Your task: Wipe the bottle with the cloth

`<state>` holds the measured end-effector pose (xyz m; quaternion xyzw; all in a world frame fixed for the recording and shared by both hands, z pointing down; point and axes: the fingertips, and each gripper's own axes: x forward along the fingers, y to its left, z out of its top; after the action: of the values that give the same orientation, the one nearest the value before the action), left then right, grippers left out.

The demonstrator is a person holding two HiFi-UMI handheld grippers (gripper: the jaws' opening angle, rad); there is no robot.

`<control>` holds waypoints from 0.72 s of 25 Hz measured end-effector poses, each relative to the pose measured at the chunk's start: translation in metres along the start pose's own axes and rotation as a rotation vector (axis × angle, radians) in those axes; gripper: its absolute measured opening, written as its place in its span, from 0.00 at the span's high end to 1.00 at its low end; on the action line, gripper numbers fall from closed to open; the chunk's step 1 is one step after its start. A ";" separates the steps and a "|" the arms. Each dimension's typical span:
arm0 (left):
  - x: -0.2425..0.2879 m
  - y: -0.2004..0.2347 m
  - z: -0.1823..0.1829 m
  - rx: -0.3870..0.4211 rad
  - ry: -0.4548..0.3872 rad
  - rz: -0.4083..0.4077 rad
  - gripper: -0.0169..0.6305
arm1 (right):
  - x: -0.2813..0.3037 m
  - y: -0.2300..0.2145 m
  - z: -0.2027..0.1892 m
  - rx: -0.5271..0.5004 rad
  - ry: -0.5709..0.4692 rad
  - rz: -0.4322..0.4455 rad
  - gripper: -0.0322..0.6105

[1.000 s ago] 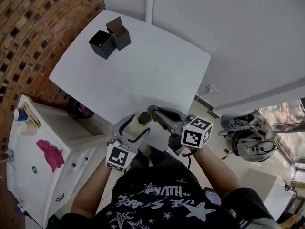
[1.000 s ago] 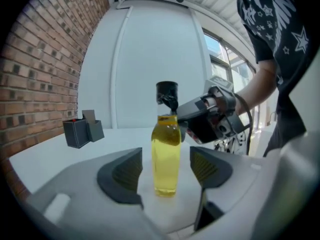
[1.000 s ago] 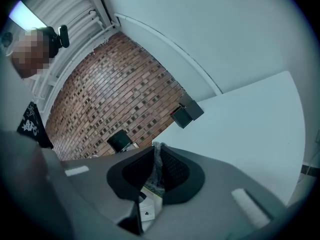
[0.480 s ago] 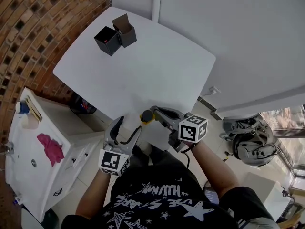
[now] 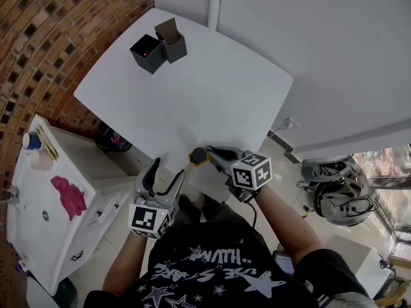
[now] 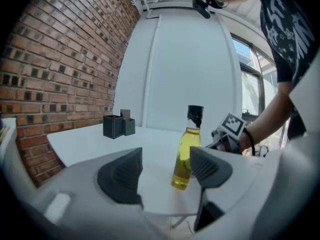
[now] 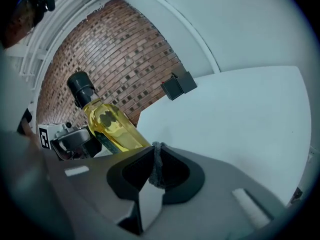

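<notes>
Backs left gripper (image 5: 166, 174) off bottle (image 5: 198, 156) toward 7 o'clock, jaws open, empty; pinches cloth (image 7: 158, 165) in right gripper (image 5: 213, 154); leaves bottle unsupported.

Bottle (image 6: 186, 154): clear, glossy, smooth body; glass or plastic cannot be told apart. Cap (image 6: 195, 112): matt black. Desk (image 5: 212, 88): white, smooth, matt top. Wall (image 5: 45, 37): rough red brick with pale joints. Boxes (image 5: 157, 45): matt black, material unclear. Left tongs (image 6: 165, 170): smooth matt grey plastic; pads (image 6: 121, 176) dark and ribbed. Cloth (image 7: 158, 165) in right tongs (image 7: 156, 156): grey, fuzzy.
</notes>
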<state>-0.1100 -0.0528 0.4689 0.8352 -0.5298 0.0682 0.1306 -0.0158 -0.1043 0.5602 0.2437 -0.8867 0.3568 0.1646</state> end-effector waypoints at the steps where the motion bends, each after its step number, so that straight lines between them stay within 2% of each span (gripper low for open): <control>1: -0.001 0.000 -0.001 0.001 -0.003 0.001 0.51 | 0.001 -0.001 -0.002 -0.006 0.008 -0.007 0.89; 5: -0.003 0.001 -0.002 0.006 -0.008 0.008 0.51 | 0.003 -0.006 -0.007 0.002 0.013 -0.038 0.89; 10: -0.005 -0.001 0.009 0.004 -0.009 0.021 0.51 | -0.006 -0.015 0.001 0.042 -0.048 -0.079 0.89; 14: -0.010 0.003 0.021 0.002 -0.054 0.038 0.52 | -0.033 -0.021 0.025 0.031 -0.146 -0.141 0.89; 18: -0.017 0.014 0.063 0.008 -0.129 0.096 0.58 | -0.078 -0.011 0.078 -0.059 -0.315 -0.208 0.89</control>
<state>-0.1316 -0.0620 0.4065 0.8121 -0.5763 0.0226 0.0893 0.0449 -0.1425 0.4757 0.3819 -0.8816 0.2692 0.0667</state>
